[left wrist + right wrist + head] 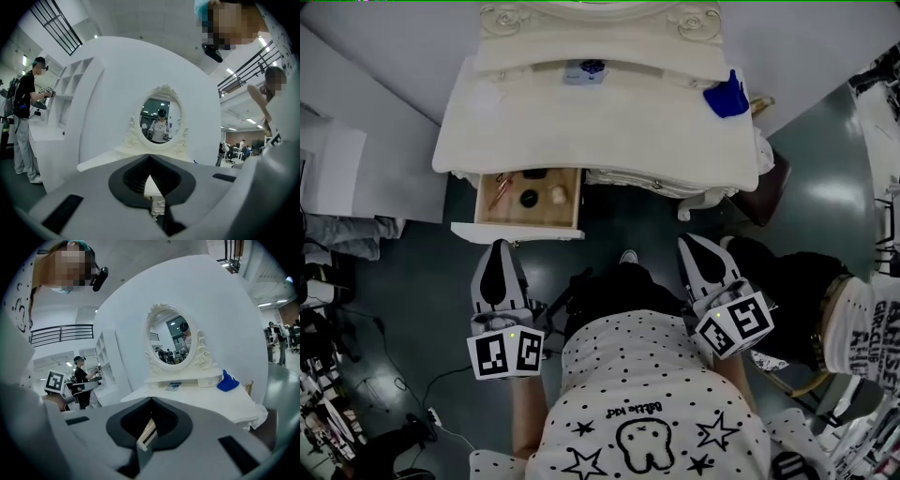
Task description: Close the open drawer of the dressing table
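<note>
1. Head view: nearest the camera is the person's white shirt (647,394), dotted in black with stars printed on it.
2. Either side of it are the two marker cubes, one on the left (506,354) and one on the right (734,323).
3. The left gripper (499,248) points at the drawer front. Its jaws are closed tip to tip with nothing between them. The tips are right at the front panel, but whether they touch it cannot be told.
4. The right gripper (686,241) is also clenched and empty. It points at the right part of the dressing table, well apart from the drawer.
5. The drawer (517,232) is pulled out from under the left end of the dressing table (600,131). In it lie a dark round thing (529,198), a pale lump (558,194) and a thin reddish stick (499,192).
6. On the table's right rear corner sits a blue object (727,98), and a small item (584,70) lies on the raised back shelf.
7. In the right gripper view an oval mirror (172,341) in a carved frame rises behind the shelf.
8. Farther off, at the left of the left gripper view, another person (24,122) stands by white shelving.
</note>
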A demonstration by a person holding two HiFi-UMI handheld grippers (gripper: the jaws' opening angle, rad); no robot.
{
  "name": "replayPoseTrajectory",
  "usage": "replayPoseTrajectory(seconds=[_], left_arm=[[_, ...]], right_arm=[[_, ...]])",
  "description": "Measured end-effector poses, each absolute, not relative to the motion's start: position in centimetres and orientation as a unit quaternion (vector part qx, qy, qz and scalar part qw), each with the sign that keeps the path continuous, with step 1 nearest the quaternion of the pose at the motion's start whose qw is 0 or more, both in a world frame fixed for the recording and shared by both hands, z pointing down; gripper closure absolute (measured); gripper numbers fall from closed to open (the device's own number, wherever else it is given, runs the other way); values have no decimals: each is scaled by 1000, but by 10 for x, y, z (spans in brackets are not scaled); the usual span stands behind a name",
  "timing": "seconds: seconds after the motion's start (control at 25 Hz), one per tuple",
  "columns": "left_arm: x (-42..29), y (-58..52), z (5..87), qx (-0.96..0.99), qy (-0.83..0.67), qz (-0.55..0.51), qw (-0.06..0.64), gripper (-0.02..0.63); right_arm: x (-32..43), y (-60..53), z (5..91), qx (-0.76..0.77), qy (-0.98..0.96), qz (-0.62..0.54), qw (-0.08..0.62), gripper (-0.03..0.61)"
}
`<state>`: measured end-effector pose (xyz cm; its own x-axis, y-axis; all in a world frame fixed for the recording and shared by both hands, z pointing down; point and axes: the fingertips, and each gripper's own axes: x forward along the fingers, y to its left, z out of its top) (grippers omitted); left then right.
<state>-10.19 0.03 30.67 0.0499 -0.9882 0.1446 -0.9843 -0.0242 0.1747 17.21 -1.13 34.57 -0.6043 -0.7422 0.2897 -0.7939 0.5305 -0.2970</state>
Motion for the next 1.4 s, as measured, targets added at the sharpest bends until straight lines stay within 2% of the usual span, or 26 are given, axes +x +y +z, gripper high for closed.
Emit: replayPoseTrajectory(seconds=[0.44, 0.84, 0.92, 1.2, 1.4], left_arm=[[-138, -2, 347, 679, -721, 66, 125, 601], [-195, 2, 477, 667, -676, 220, 224, 596], [-204, 11, 510, 657, -663, 242, 265, 521], [-221, 28, 610, 634, -617, 304, 354, 503], [-213, 21, 652, 632, -585, 322, 393, 457]], right_arm=[[183, -24, 364, 434, -868, 229, 74, 571], [162, -38, 366, 455, -849, 254, 86, 569], [157, -41, 368, 457, -846, 260, 91, 569], [140, -48, 378, 469, -834, 269, 110, 569], [129, -55, 381, 473, -829, 272, 123, 569]])
